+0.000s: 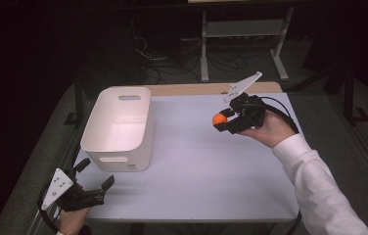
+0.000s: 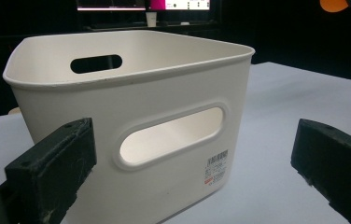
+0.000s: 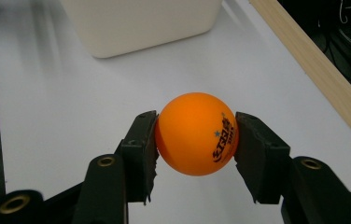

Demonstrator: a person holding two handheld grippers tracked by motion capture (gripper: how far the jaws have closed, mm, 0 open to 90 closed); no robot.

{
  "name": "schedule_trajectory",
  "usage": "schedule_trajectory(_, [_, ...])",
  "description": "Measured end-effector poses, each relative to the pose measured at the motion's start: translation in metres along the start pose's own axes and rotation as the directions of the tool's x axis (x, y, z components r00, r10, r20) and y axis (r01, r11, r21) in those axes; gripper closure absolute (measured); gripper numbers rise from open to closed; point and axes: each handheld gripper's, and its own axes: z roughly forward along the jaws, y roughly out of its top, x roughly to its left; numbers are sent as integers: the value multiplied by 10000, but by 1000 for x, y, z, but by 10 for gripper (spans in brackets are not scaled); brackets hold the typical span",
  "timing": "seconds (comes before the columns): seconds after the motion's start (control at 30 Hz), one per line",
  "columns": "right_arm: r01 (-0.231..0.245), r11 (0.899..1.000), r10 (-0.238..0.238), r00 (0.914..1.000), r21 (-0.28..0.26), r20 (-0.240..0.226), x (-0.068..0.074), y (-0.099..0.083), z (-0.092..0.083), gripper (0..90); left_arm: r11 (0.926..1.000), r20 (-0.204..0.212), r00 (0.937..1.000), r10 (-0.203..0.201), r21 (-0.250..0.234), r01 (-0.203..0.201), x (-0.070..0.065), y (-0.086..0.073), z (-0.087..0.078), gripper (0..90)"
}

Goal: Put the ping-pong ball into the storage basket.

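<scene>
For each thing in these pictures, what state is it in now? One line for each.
Ball: clamped between the right tool's jaws, held above the table.
Bin: upright on the table, empty.
Right tool: shut on the ball.
Left tool: open, holding nothing, near the bin.

Lab or test room: dark space, white counter [image 1: 196,166] on a metal frame, tangled floor cables [image 1: 172,61], lit monitors [image 2: 143,4] behind, another metal-framed bench [image 1: 243,29].
</scene>
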Motion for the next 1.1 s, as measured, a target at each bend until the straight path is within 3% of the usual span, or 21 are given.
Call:
schedule_trajectory(0.7, [846,9963,-844,9964,131,-123,10,27,17,497,10000,2,10000,-23,-50,23,0,0,-1,0])
schedule_trajectory(1.1, [936,9954,-932,9953,178,-253,10,39,23,496,10000,25,10000,-44,-32,44,0,0,0,0])
